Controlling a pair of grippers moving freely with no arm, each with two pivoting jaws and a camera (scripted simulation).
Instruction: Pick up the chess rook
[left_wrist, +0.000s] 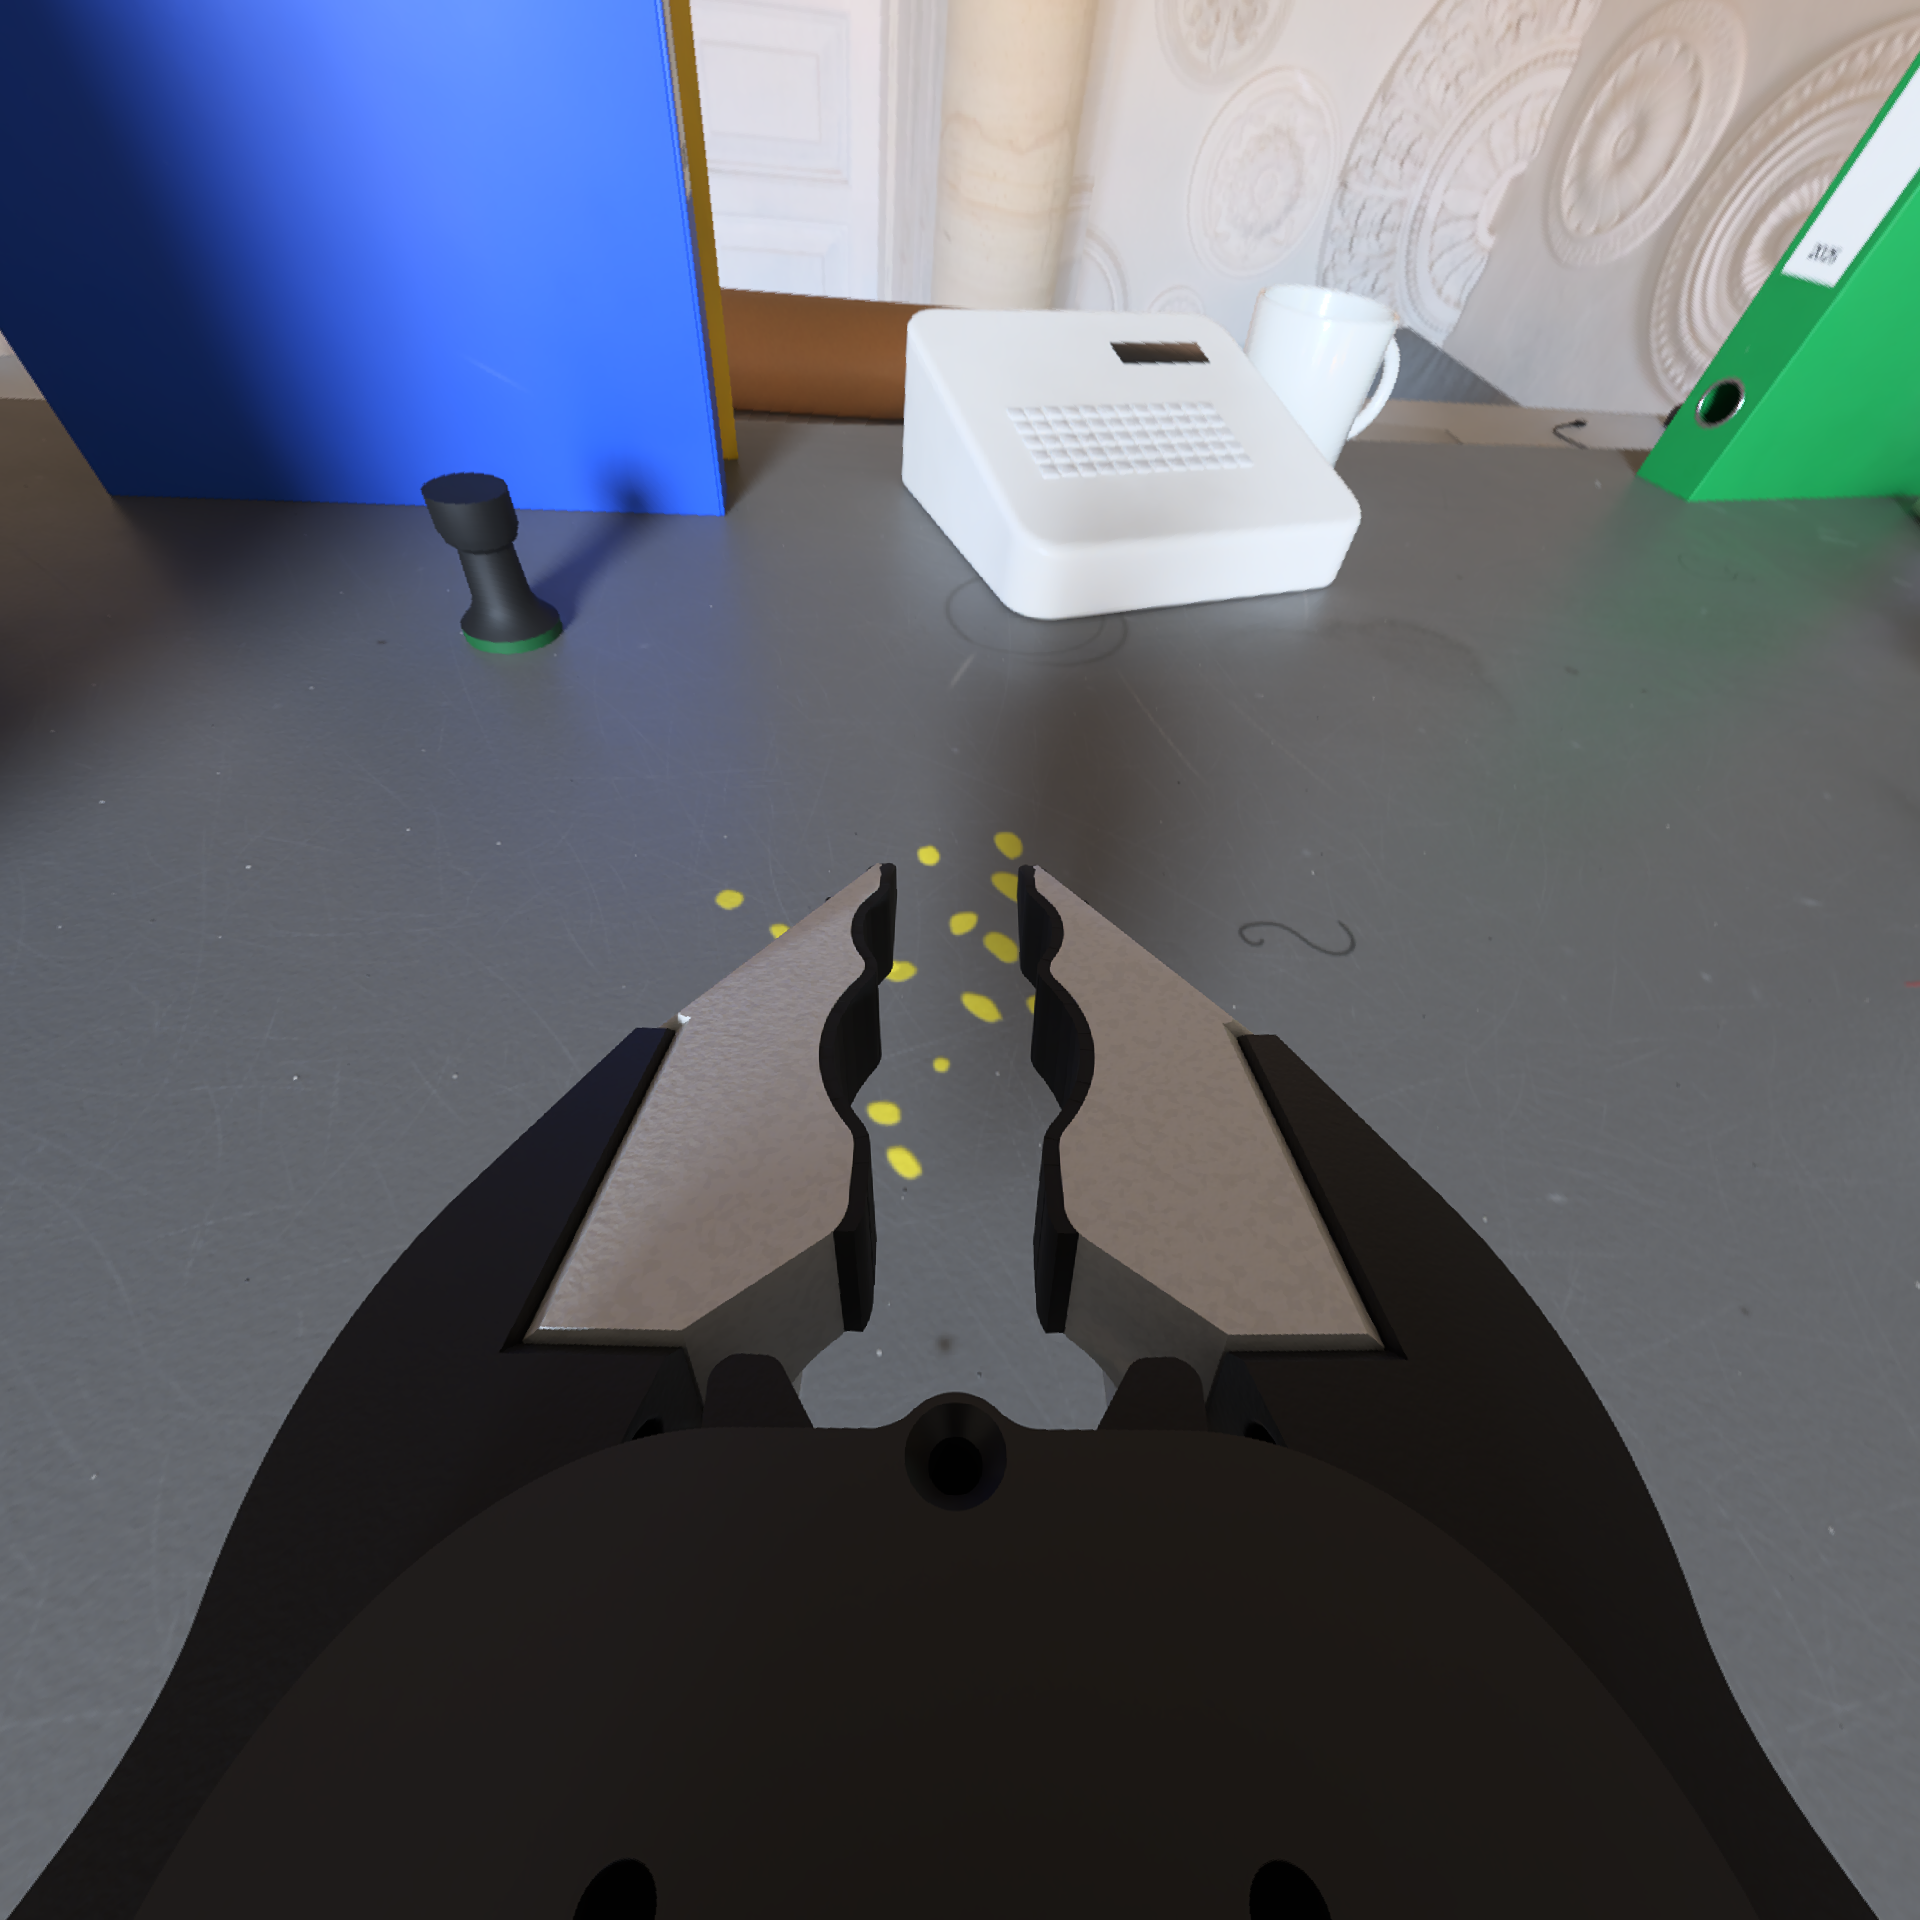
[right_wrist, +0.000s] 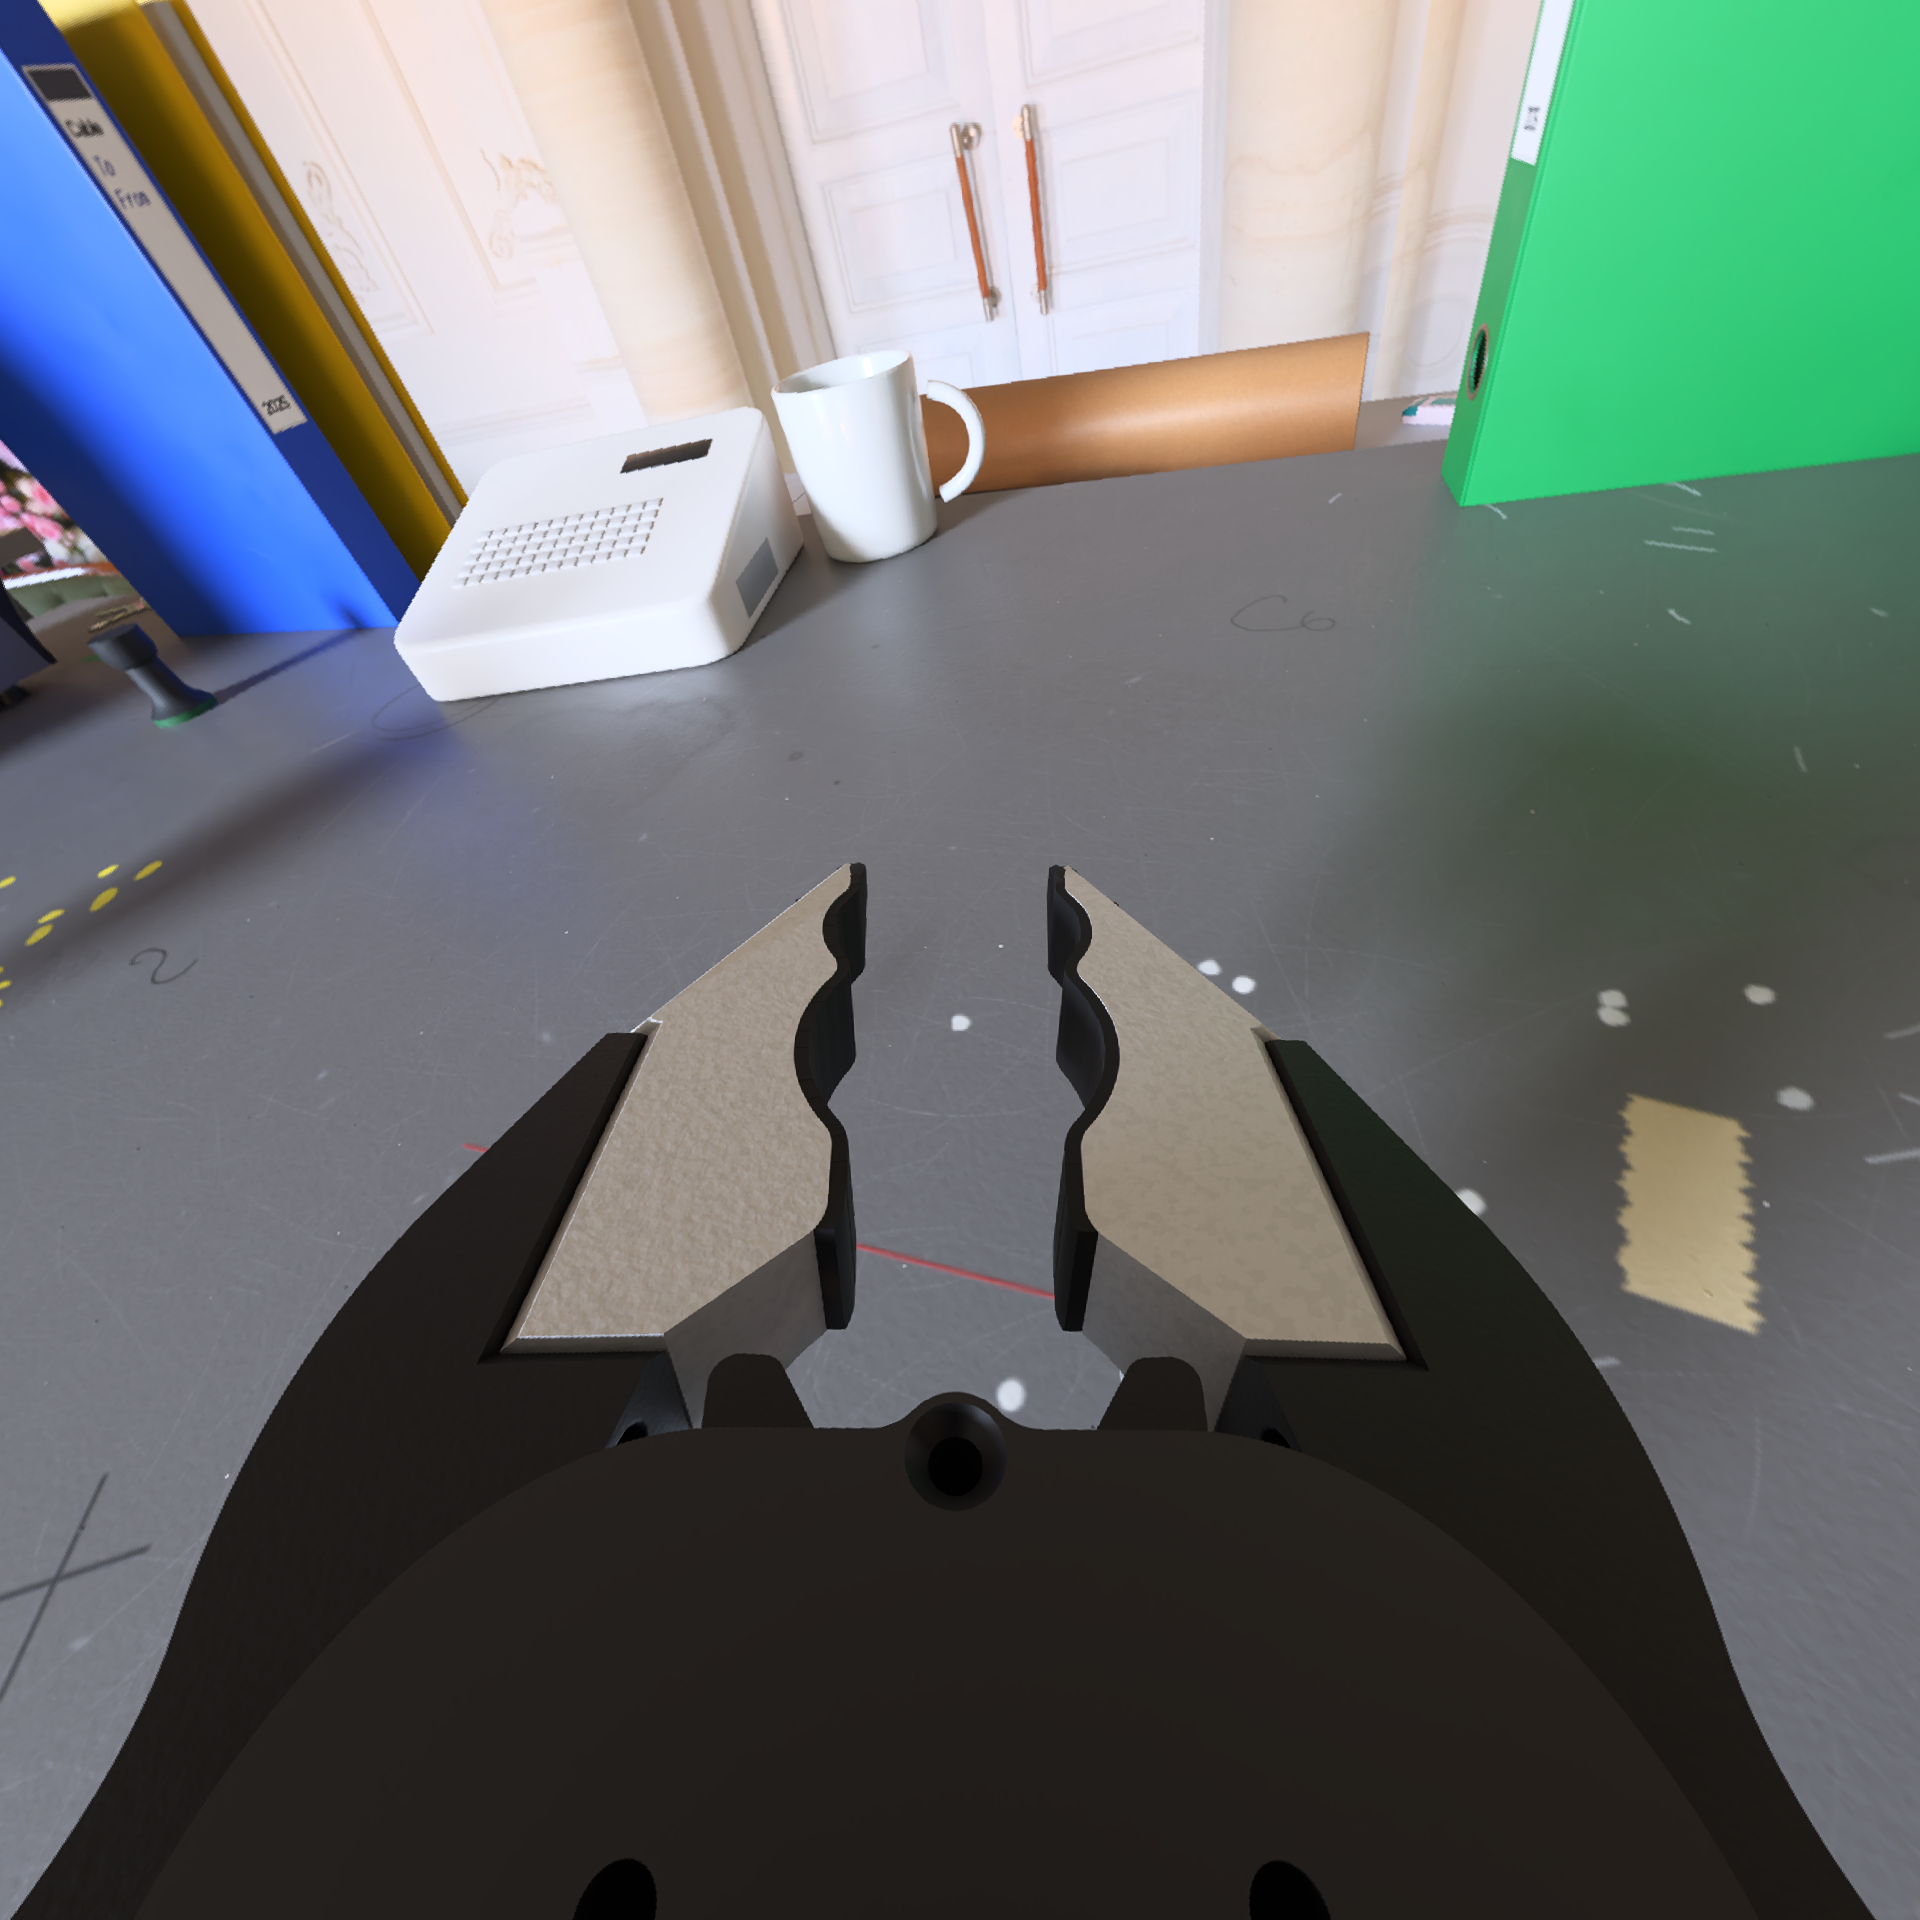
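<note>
The chess rook is dark grey with a green felt base. It stands upright on the grey table, far ahead and to the left of my left gripper, in front of a blue binder. My left gripper is open and empty, above yellow paint spots. In the right wrist view the rook is small at the far left edge. My right gripper is open and empty, well to the right of the rook.
A white box-shaped device and a white mug stand at the back centre. A green binder stands at the right, a yellow binder behind the blue one. A brown cardboard roll lies along the far edge.
</note>
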